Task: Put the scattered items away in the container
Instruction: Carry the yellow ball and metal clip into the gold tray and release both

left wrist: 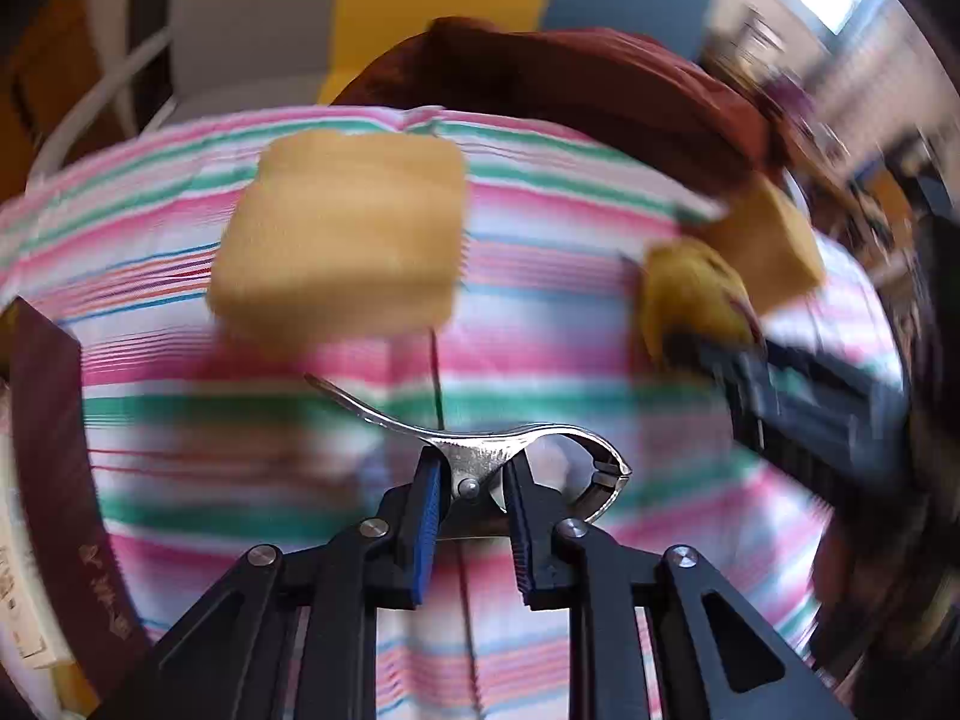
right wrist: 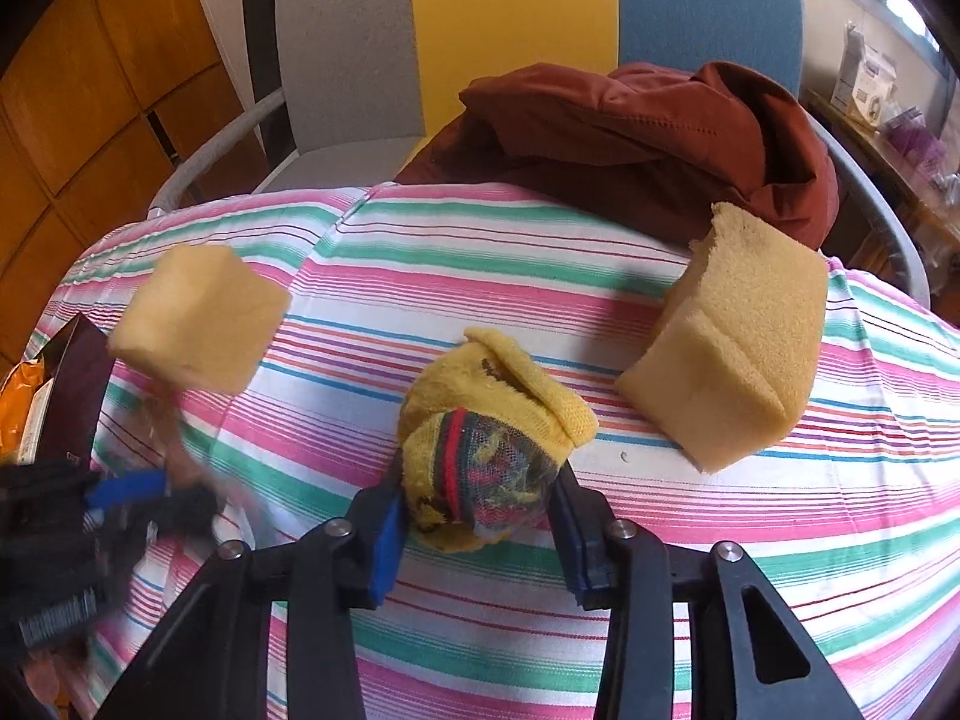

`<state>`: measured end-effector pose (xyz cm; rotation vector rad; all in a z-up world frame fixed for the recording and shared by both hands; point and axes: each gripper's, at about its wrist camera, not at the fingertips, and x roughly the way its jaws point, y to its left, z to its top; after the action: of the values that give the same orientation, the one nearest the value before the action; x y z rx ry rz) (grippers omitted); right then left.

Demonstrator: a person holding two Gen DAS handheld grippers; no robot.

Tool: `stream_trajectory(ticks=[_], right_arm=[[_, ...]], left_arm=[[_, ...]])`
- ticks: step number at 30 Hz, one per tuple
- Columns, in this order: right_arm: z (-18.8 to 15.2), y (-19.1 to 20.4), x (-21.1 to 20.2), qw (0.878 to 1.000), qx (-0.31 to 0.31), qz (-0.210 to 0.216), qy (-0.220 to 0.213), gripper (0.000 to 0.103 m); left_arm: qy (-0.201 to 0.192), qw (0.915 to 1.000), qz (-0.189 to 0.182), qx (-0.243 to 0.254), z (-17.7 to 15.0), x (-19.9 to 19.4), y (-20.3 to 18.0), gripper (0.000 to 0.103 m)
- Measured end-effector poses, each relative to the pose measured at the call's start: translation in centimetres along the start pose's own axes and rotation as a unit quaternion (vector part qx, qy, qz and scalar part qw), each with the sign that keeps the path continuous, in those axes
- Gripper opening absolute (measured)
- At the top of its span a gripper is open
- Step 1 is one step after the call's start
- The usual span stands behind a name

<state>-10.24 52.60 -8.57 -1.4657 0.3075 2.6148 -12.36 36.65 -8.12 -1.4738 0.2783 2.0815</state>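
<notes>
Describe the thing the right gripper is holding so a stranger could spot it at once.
Start at the striped tablecloth. Near its middle, between two yellow sponge blocks, the right gripper is shut on a rolled sock bundle. Unlike the plain sponges, it is soft, rounded yellow knit with a red, green and dark patterned end.

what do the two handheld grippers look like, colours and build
Both look alike: the left gripper and the right gripper have black angular linkage arms with triangular cut-outs, joined by round silver pivot pins. Their fingers carry blue ribbed pads on the inner faces. No cables, markings or sleeves show in either wrist view.
</notes>
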Motion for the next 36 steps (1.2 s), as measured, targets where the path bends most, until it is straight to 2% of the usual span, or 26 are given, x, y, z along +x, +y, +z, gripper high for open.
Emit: stream_trajectory(ticks=[5,9,13,24,30,36], right_arm=[[-0.7,0.4,-0.5,1.0,0.007,0.015,0.005,0.041],[-1.8,1.5,-1.4,0.999,0.008,0.028,0.015,0.04],[-3.3,2.6,-2.2,0.999,0.011,0.033,0.023,0.04],[-8.2,5.9,-4.6,0.997,0.047,0.065,0.012,0.04],[-10.6,7.4,-5.6,0.996,0.058,0.073,0.0,0.04],[-11.8,7.7,-6.2,0.994,0.08,0.078,-0.006,0.04]], left_arm=[[-0.014,0.999,-0.02,0.037,-3.9,-1.5,-1.1,0.017],[-0.022,0.9983,-0.048,0.023,-4.6,-2.1,-0.3,0.017],[-0.034,0.9967,-0.072,0.012,-5.8,-4.7,0.8,0.017],[-0.081,0.9922,-0.095,0.006,-9.2,-9.5,2.4,0.017],[-0.118,0.9877,-0.103,-0.01,-12.1,-14.5,5.7,0.017],[-0.149,0.9831,-0.095,-0.048,-13.9,-17.4,10.2,0.017]])
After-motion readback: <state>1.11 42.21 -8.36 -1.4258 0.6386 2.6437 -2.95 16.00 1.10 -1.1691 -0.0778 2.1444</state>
